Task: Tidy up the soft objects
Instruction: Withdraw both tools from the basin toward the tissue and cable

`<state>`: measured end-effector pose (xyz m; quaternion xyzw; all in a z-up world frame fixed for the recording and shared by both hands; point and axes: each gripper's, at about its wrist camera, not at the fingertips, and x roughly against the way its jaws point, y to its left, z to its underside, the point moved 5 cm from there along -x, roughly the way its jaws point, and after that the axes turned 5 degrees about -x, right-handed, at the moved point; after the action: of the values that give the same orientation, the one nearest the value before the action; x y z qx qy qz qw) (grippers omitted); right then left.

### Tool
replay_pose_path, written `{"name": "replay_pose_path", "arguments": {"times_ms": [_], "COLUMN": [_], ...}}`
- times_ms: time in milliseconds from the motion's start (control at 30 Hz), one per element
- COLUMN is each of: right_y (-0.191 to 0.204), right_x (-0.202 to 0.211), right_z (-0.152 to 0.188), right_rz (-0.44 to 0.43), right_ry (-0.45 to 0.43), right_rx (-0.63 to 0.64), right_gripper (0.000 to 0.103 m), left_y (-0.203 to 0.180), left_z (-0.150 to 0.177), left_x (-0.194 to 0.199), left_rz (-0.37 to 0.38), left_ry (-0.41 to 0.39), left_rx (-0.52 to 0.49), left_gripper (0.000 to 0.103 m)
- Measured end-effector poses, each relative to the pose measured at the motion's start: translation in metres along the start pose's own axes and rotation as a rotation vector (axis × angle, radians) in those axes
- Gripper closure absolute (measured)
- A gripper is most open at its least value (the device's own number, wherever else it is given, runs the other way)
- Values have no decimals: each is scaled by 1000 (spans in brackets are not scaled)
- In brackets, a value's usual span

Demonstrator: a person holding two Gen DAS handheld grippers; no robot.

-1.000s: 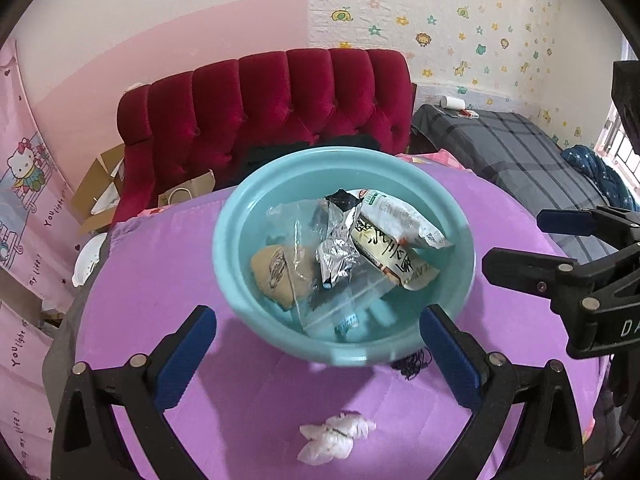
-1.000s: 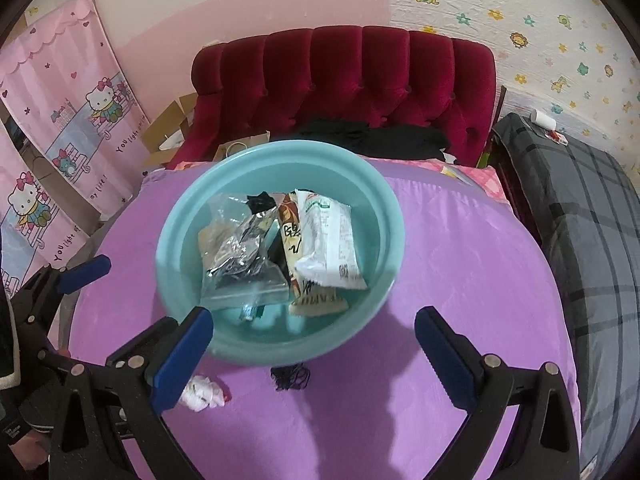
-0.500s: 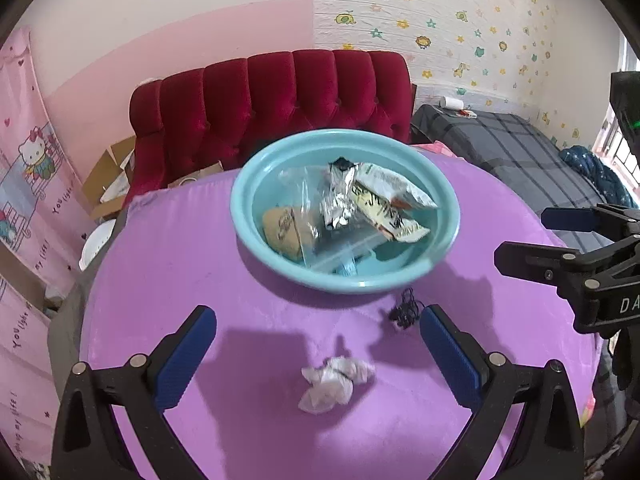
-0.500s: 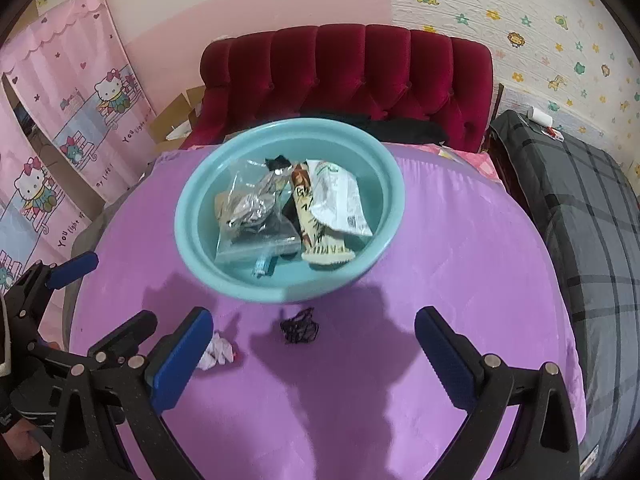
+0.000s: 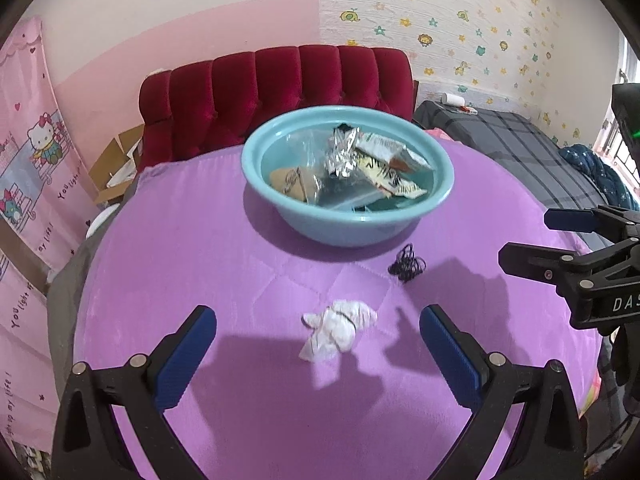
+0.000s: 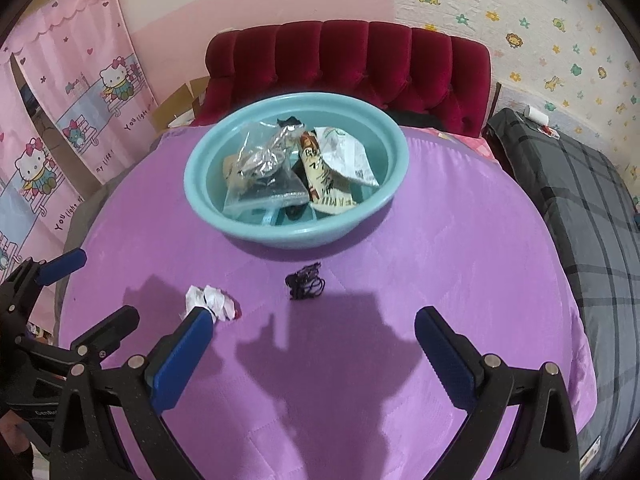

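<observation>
Left gripper [image 5: 318, 344]: held low, pointing forward; fingers spread wide apart, nothing between them.
Left fingers [image 5: 184, 358]: blue pads on black arms, both tips free.
Right gripper [image 6: 312, 350]: held level beside the left one, on its right; fingers wide apart, holding nothing.
Right fingers [image 6: 444, 358]: blue pads, tips free.
Cross view: each gripper showed at the edge of the other's camera, well apart.
</observation>
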<state>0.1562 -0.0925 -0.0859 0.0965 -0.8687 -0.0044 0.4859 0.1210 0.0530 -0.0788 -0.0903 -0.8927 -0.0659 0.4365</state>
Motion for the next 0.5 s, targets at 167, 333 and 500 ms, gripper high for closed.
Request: {"name": "replay_pose_path", "arguments": {"times_ms": [167,333,500], "right_y": [2,3,-2], "right_x": [-4,-18,-27], "right_z": [19,41,45], "right_rz": [-2,0,3], "right_ry": [-2,23,53], "right_rx": [-9,-18,-30], "right_gripper": [0,0,0], "left_y": [-6,-14,-13], "left_z": [21,37,37], "left_x": [-5,-14,-21], "left_rz": [9,14,13], "left_ry": [14,42,50], "left_rx": [19,14,20], "left_gripper": [0,0,0]}}
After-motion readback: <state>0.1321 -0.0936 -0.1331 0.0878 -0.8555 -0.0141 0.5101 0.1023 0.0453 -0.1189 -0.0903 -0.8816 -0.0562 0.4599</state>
